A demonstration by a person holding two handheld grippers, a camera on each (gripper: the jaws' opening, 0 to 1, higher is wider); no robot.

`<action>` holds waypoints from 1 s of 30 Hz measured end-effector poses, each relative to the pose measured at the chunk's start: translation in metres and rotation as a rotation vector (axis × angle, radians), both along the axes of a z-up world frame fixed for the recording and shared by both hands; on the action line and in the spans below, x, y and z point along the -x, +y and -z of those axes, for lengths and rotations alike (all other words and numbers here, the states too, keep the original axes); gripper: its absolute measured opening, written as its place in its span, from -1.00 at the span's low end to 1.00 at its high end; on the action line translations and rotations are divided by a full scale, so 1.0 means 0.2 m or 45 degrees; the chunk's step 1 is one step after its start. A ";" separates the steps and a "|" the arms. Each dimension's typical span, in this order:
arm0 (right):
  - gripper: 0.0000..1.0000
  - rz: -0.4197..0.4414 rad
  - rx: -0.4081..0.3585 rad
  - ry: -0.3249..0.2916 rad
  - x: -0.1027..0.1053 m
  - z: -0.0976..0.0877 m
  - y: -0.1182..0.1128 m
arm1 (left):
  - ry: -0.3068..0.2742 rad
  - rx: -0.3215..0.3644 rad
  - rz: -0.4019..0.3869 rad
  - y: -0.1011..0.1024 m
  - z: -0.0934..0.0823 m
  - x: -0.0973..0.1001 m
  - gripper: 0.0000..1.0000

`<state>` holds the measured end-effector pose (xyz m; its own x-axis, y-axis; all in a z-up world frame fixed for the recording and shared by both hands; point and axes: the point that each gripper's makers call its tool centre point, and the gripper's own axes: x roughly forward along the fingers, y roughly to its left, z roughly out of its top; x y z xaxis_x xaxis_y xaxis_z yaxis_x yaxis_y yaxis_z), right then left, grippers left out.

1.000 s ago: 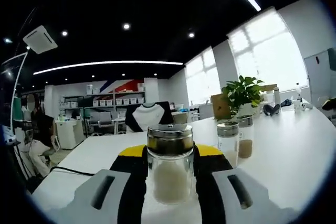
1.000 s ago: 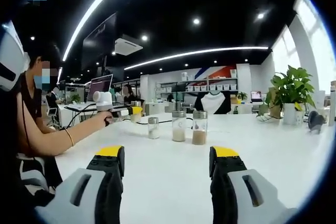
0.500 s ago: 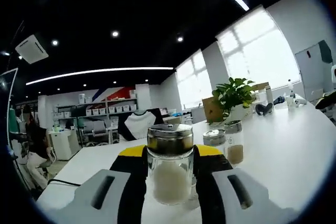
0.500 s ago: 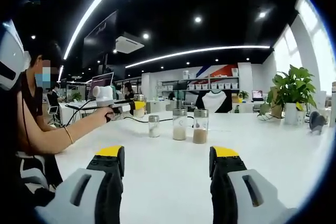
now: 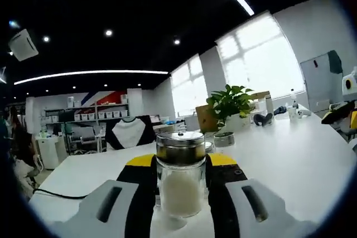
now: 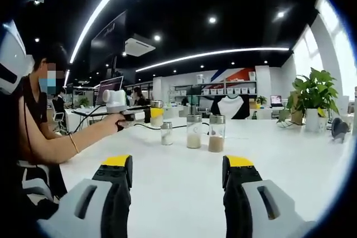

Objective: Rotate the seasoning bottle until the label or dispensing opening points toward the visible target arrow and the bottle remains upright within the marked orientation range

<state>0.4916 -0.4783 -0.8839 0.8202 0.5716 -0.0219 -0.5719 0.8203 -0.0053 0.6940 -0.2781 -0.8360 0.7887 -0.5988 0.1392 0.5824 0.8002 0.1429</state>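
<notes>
Bottle (image 5: 179, 179) in left gripper (image 5: 179, 185)

— What's the seasoning bottle (image 5: 179, 179) between the left gripper's (image 5: 179, 185) fingers (image 5: 139, 193) made of?
— Clear, glossy glass, with a shiny metal lid (image 5: 180, 139) and pale, matt grains inside.
— And the fingers themselves?
— Matt black plastic with yellow tips, on smooth grey housings.
— The table (image 6: 178, 188) ahead of the right gripper's (image 6: 178, 179) fingers?
— Smooth white, slightly glossy.
</notes>
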 end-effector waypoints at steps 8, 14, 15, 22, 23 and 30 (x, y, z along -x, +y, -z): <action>0.30 0.006 0.001 0.005 0.00 0.01 -0.01 | 0.010 0.007 0.123 -0.15 0.01 0.04 -0.29; 0.30 0.008 0.000 0.006 0.00 0.01 -0.01 | 0.051 0.002 0.262 -0.33 0.06 0.10 -0.29; 0.30 0.008 0.000 0.005 0.00 0.01 -0.01 | 0.053 0.002 0.271 -0.34 0.07 0.10 -0.29; 0.29 0.015 0.009 0.002 -0.02 0.03 -0.02 | 0.075 -0.012 0.360 -0.46 0.10 0.14 -0.29; 0.29 0.013 0.012 0.000 -0.02 0.03 -0.02 | 0.074 -0.014 0.366 -0.47 0.10 0.14 -0.29; 0.29 -0.011 0.023 -0.019 -0.07 0.03 0.02 | 0.066 -0.043 0.390 -0.48 0.11 0.14 -0.29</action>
<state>0.5057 -0.4742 -0.8895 0.8158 0.5780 -0.0201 -0.5784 0.8153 -0.0288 0.6665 -0.3733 -0.8582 0.5762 -0.8134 0.0795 0.8030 0.5816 0.1305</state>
